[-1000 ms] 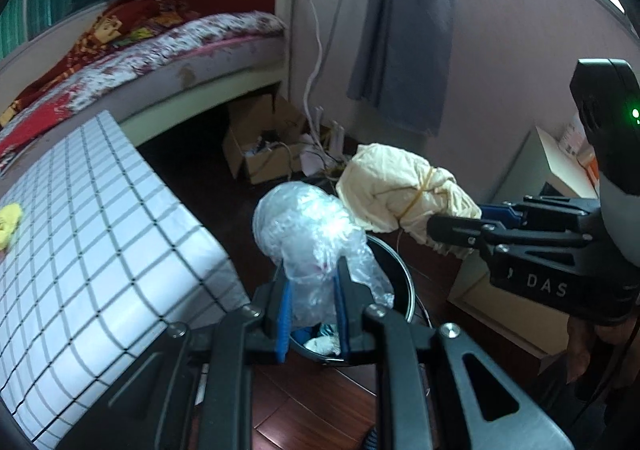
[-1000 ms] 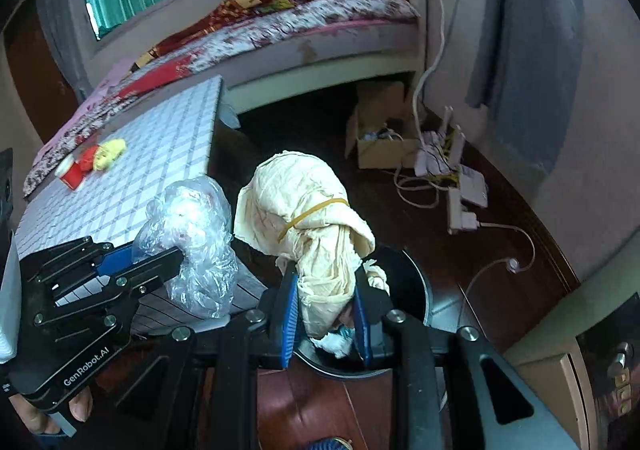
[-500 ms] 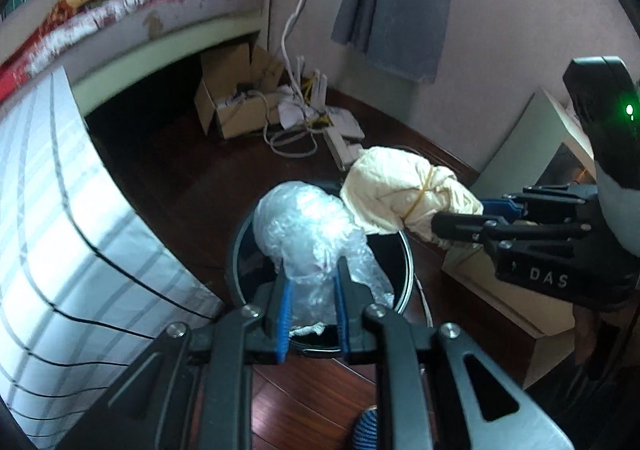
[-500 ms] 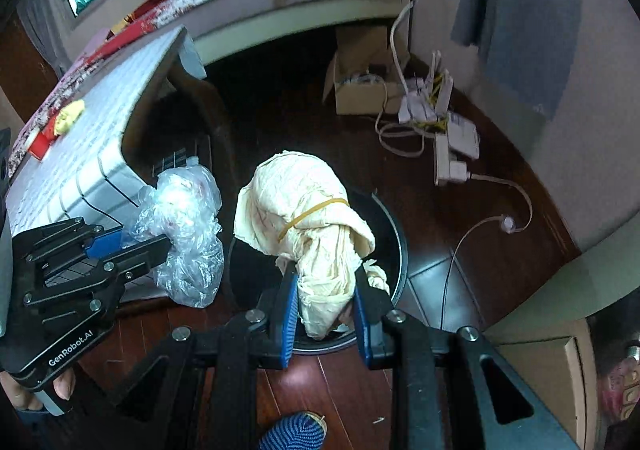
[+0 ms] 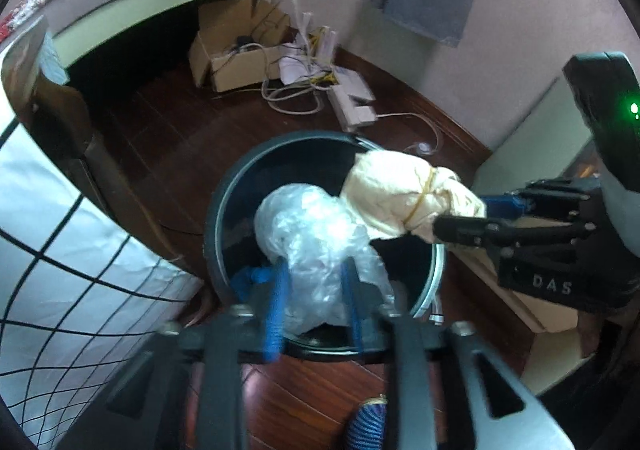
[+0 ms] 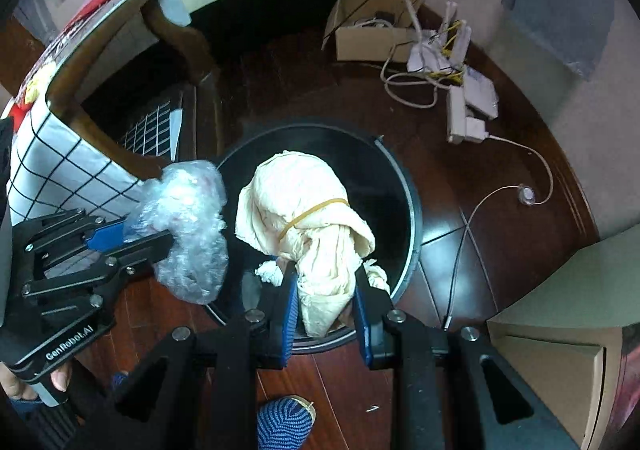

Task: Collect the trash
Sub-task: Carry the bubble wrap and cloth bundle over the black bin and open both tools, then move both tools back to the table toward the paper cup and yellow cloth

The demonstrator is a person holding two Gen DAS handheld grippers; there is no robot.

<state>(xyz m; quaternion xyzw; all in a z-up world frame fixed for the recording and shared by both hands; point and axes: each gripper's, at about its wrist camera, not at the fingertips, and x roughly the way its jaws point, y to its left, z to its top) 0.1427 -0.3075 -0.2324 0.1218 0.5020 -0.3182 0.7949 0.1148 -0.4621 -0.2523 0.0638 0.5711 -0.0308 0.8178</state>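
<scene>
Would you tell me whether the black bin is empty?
Not empty: the bin holds crumpled white paper and something blue at the bottom.

- The black, angular left gripper [image 6: 132, 234], with blue finger pads and silver screws, is marked "GenRobot.AI".
- The black right gripper [image 5: 460, 216] is lettered "DAS"; a green light is shown.
- Bare fingertips [image 6: 60, 378], seemingly, are seen.

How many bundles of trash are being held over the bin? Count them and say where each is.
2. The clear plastic bundle is in the left gripper; the cream bundle is in the right gripper. Both are above the black bin.
</scene>
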